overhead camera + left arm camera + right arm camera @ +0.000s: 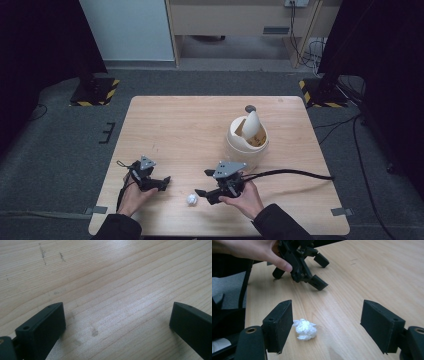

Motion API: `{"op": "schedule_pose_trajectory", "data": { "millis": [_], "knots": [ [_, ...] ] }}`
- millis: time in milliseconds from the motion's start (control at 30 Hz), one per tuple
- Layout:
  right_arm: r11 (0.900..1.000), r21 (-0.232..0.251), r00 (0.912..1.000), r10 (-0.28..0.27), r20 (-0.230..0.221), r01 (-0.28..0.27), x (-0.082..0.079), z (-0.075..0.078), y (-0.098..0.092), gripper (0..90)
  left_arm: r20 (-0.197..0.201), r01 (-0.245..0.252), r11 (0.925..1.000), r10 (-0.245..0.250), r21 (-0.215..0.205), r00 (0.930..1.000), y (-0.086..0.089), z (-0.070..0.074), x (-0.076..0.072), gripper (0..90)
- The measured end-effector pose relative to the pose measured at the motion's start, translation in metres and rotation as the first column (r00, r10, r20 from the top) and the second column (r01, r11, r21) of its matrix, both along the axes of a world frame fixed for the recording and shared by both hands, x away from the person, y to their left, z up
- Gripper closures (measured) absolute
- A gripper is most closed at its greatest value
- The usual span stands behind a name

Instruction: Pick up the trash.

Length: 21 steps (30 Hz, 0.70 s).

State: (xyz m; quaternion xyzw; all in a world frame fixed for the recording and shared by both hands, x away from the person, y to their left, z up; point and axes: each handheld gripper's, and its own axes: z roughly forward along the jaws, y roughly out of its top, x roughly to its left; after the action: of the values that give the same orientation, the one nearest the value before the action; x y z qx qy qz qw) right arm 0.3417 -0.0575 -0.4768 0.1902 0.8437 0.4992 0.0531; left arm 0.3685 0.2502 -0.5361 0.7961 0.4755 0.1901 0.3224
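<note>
Black jaws of the right gripper (327, 327) stand wide, with the crumpled paper ball (304, 329) between them, close beside one pad but not gripped. That ball lies near the desk's (170, 125) near edge, about midway along it. To take it cleanly, I would shift the gripper sideways until the ball is centred, lower until the pads nearly meet the wood, then close gently, since crushed paper slips easily. Over toward the near left corner, the left gripper (161, 183) rests wide and empty. Presumably the swing-lid bin (246, 137) is its destination.
</note>
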Motion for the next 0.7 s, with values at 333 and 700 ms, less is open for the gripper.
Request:
{"op": "schedule_pose_trajectory", "data": {
  "millis": [333,700],
  "knots": [
    [0.995,-0.078,0.9985,0.054,-0.003,-0.054,-0.010,-0.018,0.023,27.5,0.000,0.000,1.0000,0.000,-0.001,1.0000,0.000,0.000,0.000,0.0],
    [0.980,-0.180,0.9965,0.075,-0.037,-0.081,-0.019,-0.044,0.041,38.5,0.000,0.001,1.0000,-0.001,0.001,1.0000,0.000,0.000,0.000,0.0]
  ]
}}
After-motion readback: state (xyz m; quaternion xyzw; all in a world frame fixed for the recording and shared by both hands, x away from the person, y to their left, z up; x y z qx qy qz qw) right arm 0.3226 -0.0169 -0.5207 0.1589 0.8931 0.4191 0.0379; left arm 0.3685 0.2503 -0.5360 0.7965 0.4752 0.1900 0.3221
